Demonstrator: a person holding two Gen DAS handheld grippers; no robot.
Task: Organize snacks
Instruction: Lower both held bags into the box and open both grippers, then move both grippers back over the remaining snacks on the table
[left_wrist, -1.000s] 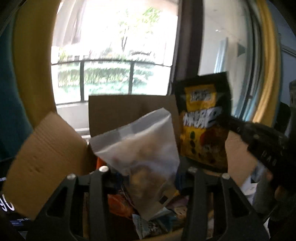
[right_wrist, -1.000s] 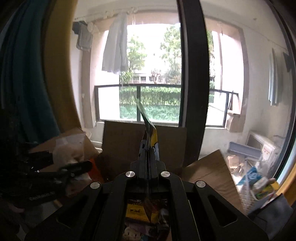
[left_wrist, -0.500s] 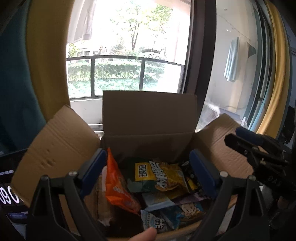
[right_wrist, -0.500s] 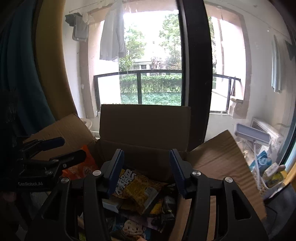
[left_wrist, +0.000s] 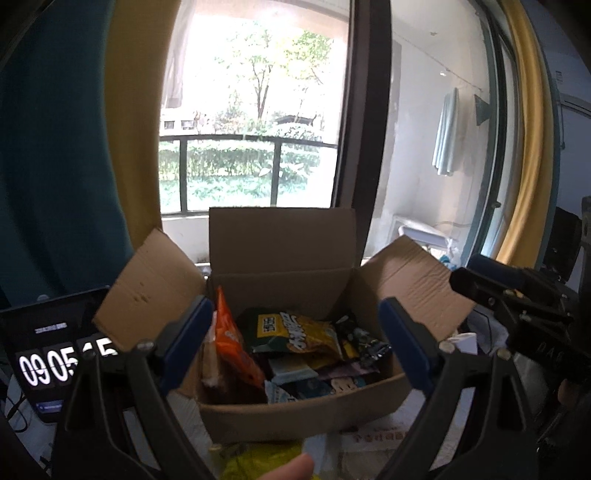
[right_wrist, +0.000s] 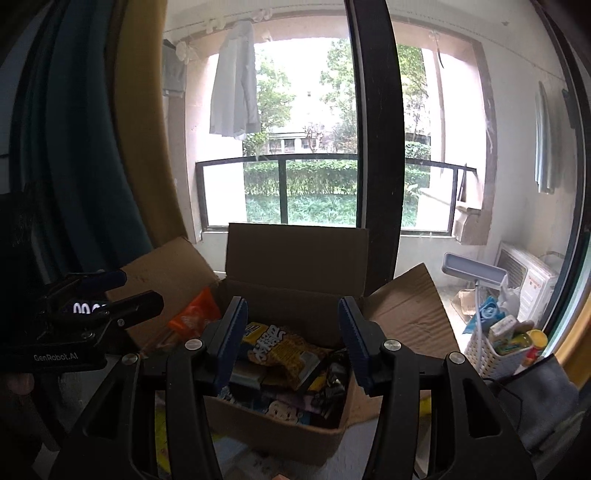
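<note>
An open cardboard box (left_wrist: 288, 288) (right_wrist: 295, 258) stands by the window with several snack bags inside. A yellow snack bag (left_wrist: 295, 332) (right_wrist: 284, 350) lies on top, an orange bag (left_wrist: 232, 347) (right_wrist: 192, 314) stands at the box's left side. My left gripper (left_wrist: 291, 339) is open and empty in front of the box. My right gripper (right_wrist: 291, 336) is open and empty, also before the box. The right gripper also shows at the right of the left wrist view (left_wrist: 517, 302), the left gripper at the left of the right wrist view (right_wrist: 92, 306).
A tablet with a clock (left_wrist: 55, 354) stands left of the box. A yellow packet (left_wrist: 258, 458) lies in front of the box. A white basket of items (right_wrist: 495, 343) stands at the right. Curtains (left_wrist: 55, 147) hang left, the window behind.
Both grippers opened and let go of their bags: the clear bag and the yellow bag dropped into the box. Both grippers then pulled back from the box.
</note>
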